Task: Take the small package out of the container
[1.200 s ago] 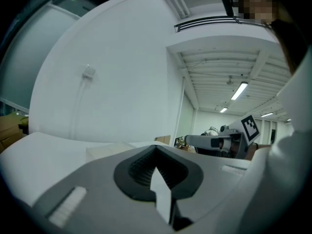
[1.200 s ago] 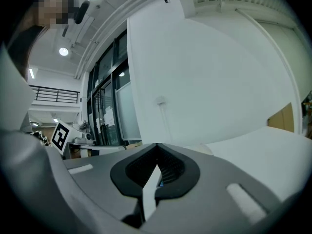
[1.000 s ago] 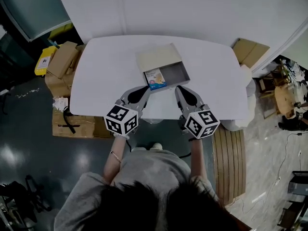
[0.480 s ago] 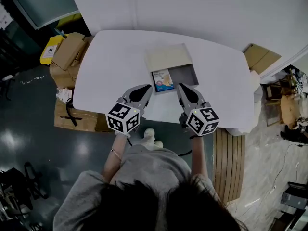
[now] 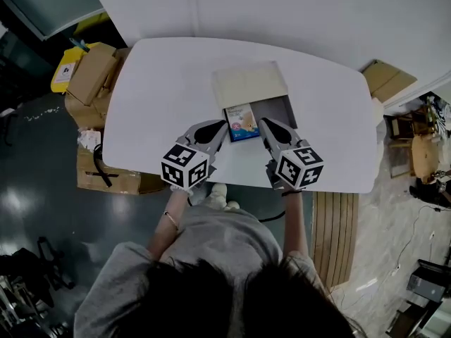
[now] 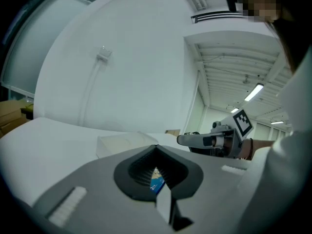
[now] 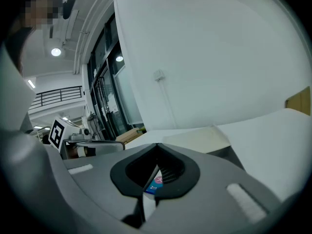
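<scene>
Table (image 5: 162, 97): white top, smooth and matt.
Container (image 5: 280, 108): grey walls, matt, card by the look of it.
Lid (image 5: 250, 84): pale cream, matt.
Package (image 5: 242, 122): printed paper or card; sheen too small to tell.
Left gripper (image 5: 220, 127), right gripper (image 5: 265, 123): grey matt plastic.
Pads (image 6: 138, 172): black, ribbed.
Boxes (image 5: 91, 83), far left: brown cardboard, dull.
Floor (image 5: 42, 189): dark and glossy, catching light.

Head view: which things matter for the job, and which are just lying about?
Job:
- small package, lying in the grey container
- left gripper and right gripper, both shut, either side of it

Lying about:
- cardboard boxes on the floor
- yellow item beside them
- flat cardboard at the right
</scene>
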`<state>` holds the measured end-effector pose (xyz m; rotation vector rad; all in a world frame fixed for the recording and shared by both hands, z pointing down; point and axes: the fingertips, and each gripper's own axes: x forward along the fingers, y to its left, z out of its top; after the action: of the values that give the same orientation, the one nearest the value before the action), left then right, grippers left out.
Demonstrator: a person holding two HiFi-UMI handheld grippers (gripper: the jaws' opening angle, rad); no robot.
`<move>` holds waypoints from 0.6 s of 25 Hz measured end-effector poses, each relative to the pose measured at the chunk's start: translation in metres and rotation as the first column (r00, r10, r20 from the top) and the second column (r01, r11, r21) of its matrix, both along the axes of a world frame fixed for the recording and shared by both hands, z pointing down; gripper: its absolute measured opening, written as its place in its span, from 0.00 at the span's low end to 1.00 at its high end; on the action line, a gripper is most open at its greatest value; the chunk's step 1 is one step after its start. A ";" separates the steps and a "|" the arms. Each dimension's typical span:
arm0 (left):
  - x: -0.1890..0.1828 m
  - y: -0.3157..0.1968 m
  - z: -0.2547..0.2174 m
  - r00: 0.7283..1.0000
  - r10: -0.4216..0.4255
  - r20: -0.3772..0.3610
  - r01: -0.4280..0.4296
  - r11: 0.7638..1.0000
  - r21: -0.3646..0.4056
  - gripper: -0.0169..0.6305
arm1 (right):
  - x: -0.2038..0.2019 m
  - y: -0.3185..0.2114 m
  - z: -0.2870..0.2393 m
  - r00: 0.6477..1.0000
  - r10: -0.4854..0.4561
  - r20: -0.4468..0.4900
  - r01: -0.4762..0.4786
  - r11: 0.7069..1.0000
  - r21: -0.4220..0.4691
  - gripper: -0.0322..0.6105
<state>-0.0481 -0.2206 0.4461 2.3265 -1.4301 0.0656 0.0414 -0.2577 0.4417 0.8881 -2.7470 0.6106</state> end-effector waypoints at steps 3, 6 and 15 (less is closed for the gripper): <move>0.000 -0.009 0.012 1.000 0.018 0.000 -0.018 1.000 -0.025 0.00 | -0.005 -0.011 0.009 1.000 -0.012 -0.025 0.012 1.000 -0.018 0.07; 0.001 -0.015 0.022 1.000 0.030 0.000 -0.030 0.998 -0.051 0.00 | -0.007 -0.019 0.018 0.998 -0.026 -0.049 0.024 0.999 -0.040 0.07; 0.002 -0.024 0.045 1.000 0.008 -0.015 -0.010 0.992 -0.122 0.00 | -0.014 -0.033 0.040 0.985 -0.141 -0.100 0.125 0.980 -0.152 0.07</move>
<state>-0.0463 -0.2446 0.4913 2.2299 -1.3690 0.1356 0.0274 -0.2910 0.4820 0.6783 -2.5990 0.7035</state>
